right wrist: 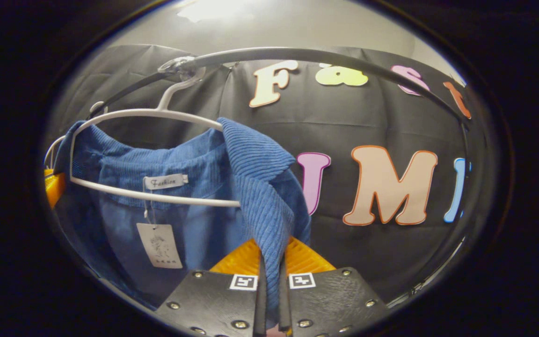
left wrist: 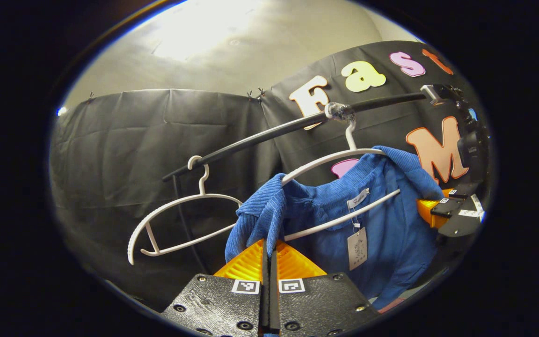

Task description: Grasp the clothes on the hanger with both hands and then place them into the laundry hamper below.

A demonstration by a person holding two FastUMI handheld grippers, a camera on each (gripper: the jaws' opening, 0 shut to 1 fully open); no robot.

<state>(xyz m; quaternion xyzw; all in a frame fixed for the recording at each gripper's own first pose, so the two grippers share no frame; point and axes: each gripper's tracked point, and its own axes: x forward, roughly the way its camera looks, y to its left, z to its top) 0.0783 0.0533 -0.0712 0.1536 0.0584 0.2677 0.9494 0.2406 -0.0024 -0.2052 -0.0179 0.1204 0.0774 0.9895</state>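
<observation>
Left gripper view: we have the left gripper (left wrist: 270,255) clamped on one shoulder of the blue corduroy shirt (left wrist: 382,234), which hangs on a white hanger (left wrist: 344,157) on the black rail (left wrist: 269,133); an empty hanger (left wrist: 176,220) hangs beside it. Our right gripper (right wrist: 270,262) pinches the other shoulder.

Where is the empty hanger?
In the left gripper view, the empty hanger hangs on the rail, left of the hanger holding the blue shirt.
</observation>
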